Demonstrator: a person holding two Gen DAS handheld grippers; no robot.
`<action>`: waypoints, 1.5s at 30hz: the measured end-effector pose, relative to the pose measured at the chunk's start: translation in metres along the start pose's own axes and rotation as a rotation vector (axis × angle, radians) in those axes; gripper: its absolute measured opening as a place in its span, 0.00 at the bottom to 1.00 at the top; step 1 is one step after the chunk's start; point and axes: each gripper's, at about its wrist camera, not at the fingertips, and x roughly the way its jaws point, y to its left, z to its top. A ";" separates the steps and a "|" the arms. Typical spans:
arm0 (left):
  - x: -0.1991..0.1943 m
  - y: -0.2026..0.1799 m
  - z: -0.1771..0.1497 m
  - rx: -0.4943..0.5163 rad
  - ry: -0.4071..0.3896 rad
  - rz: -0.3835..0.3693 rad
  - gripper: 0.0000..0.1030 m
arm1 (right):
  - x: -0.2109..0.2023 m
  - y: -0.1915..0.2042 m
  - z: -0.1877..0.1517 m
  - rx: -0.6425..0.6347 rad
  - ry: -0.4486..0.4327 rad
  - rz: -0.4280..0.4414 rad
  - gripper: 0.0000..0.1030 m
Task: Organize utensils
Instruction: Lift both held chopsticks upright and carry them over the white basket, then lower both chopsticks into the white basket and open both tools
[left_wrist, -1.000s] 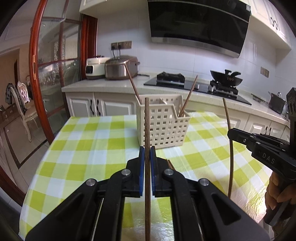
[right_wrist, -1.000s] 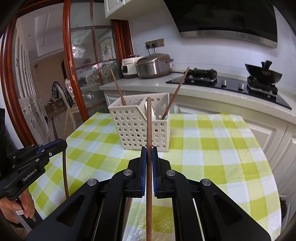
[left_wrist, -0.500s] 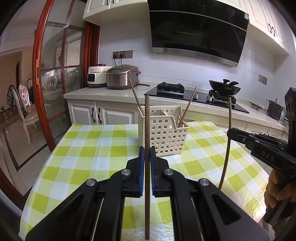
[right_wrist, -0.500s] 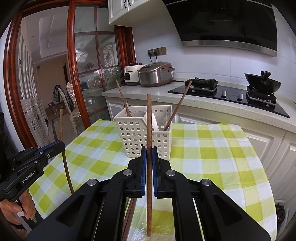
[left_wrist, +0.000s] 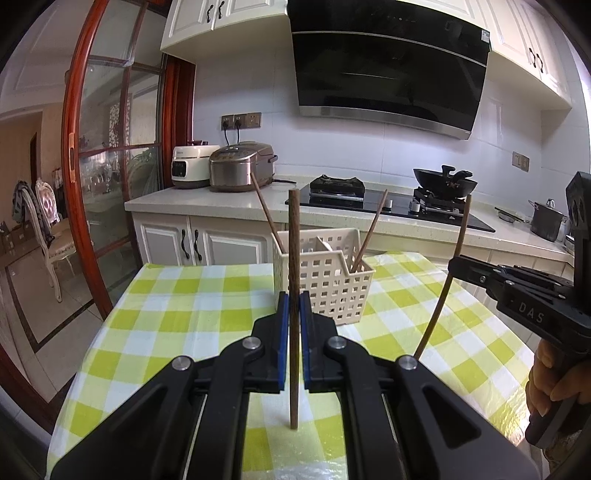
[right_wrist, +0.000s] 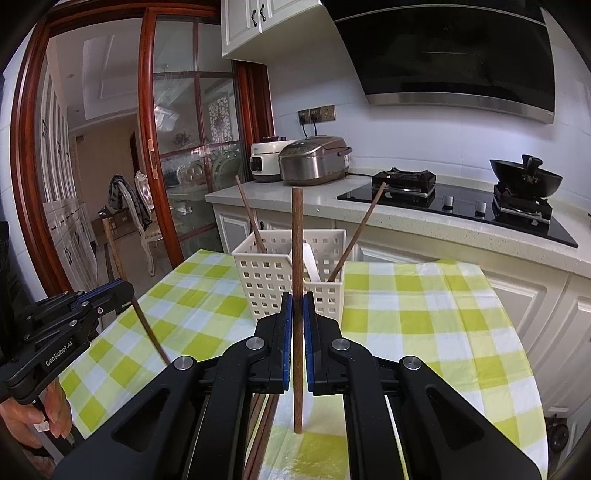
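Observation:
My left gripper (left_wrist: 294, 306) is shut on an upright brown chopstick (left_wrist: 294, 236) above the green-checked table (left_wrist: 177, 317). My right gripper (right_wrist: 297, 306) is shut on a second upright chopstick (right_wrist: 297, 229). Just beyond both stands a white perforated basket (left_wrist: 332, 284), (right_wrist: 269, 273). It holds two leaning chopsticks (left_wrist: 264, 216), (left_wrist: 373, 229) and a white spoon (right_wrist: 310, 260). In each view the other gripper (left_wrist: 452, 263), (right_wrist: 129, 290) shows at the side with its chopstick (left_wrist: 441, 310), (right_wrist: 147, 328).
More brown chopsticks (right_wrist: 264, 424) lie on the tablecloth under my right gripper. Behind the table runs a counter (left_wrist: 221, 203) with rice cookers (left_wrist: 242, 166), a hob and a wok (left_wrist: 445, 184). A glass door with a red frame (left_wrist: 79, 177) is on the left.
Both views have tilted upward, so the basket sits lower in the frames. The lower ends of both held chopsticks now show, clear above the tablecloth. Both grips are unchanged.

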 end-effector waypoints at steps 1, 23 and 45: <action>0.001 0.000 0.001 0.003 -0.002 -0.001 0.06 | 0.001 0.000 0.002 -0.004 -0.003 0.001 0.06; 0.028 -0.011 0.084 0.070 -0.096 -0.026 0.06 | 0.025 -0.017 0.076 -0.036 -0.108 -0.009 0.06; 0.108 0.002 0.170 0.037 -0.116 -0.028 0.06 | 0.107 -0.024 0.138 -0.044 -0.087 0.031 0.06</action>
